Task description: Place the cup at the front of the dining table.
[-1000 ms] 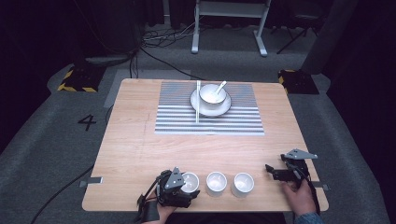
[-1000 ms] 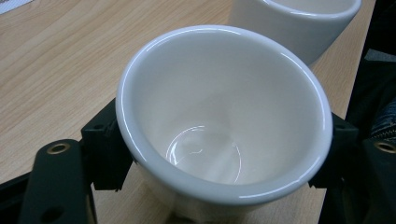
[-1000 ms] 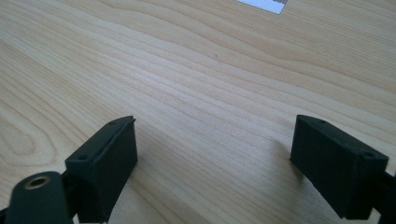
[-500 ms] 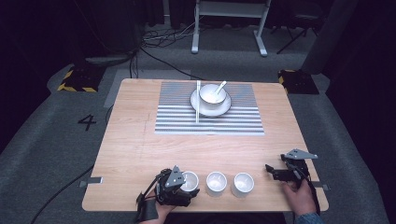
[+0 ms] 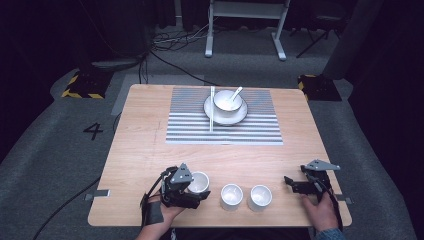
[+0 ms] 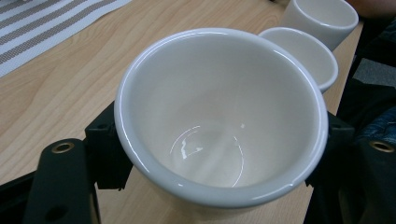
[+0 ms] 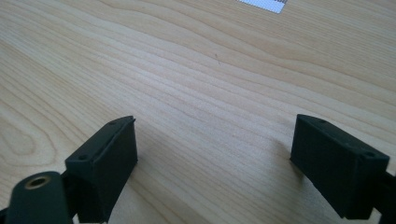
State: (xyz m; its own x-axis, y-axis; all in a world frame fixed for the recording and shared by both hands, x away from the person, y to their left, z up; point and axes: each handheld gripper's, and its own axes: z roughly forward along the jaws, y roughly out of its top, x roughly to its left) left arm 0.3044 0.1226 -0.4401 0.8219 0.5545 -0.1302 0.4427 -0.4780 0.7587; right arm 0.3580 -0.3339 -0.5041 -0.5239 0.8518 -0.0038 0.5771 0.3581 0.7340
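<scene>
Three white cups sit in a row near the table's (image 5: 145,150) front edge, with bare wood between them and the striped mat (image 5: 190,127). The left tongs (image 5: 197,192) pinch the leftmost cup (image 6: 219,116) by its sides. The right tongs (image 7: 215,158) rest spread, low over bare wood near the right edge.

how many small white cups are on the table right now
3, in a row along the near edge: the left cup between the left tongs, the middle cup, and the right cup standing free.
</scene>
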